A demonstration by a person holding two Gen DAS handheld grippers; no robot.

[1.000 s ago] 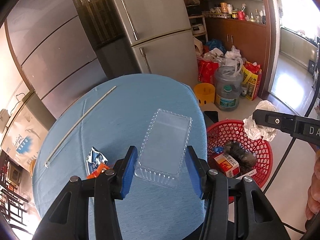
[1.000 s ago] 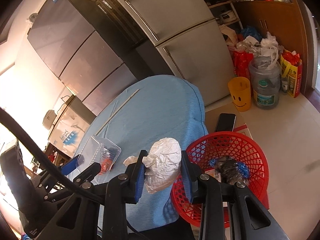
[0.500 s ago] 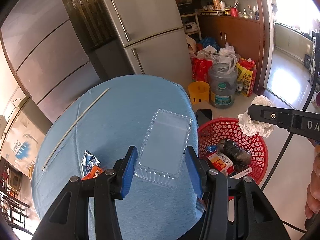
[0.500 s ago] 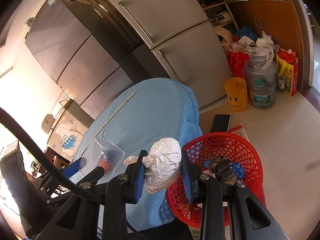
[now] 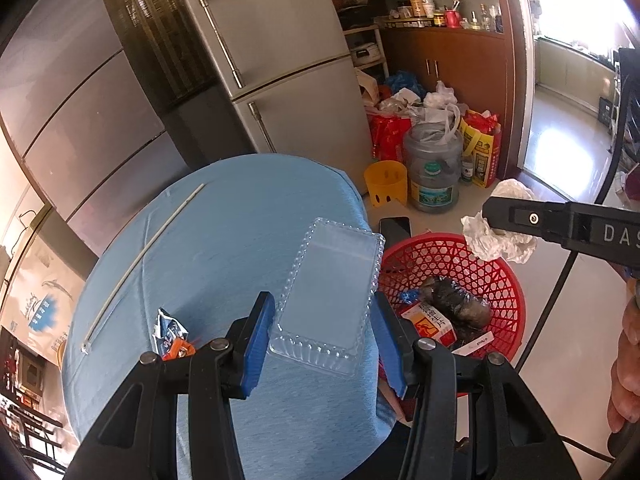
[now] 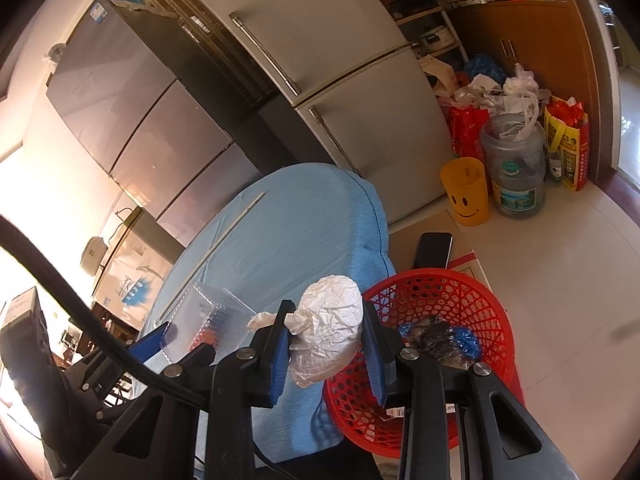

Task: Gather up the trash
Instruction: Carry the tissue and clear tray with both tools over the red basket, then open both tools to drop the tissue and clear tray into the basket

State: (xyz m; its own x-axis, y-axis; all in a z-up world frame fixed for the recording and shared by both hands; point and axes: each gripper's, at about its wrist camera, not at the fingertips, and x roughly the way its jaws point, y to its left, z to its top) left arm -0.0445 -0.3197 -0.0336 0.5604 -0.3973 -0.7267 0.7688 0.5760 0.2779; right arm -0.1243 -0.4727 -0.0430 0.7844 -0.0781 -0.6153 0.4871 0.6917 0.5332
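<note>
My left gripper (image 5: 322,332) clenched on clear plastic tray (image 5: 328,292), above blue table (image 5: 224,240) edge. My right gripper (image 6: 325,344) grasping crumpled white paper (image 6: 328,330) beside red basket (image 6: 492,320), which stands on floor by table.

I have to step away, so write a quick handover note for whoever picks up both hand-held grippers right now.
Left hand-held gripper: shut on the clear plastic tray, held over the edge of the blue table beside the red basket.
Right hand-held gripper: shut on the crumpled white paper, at the basket's near rim, not released.
Done: the basket already holds a dark wrapped bundle and a red-and-white carton.
Left: drop the paper and the tray in the basket, then collect the snack wrapper and the long white stick from the table.
</note>
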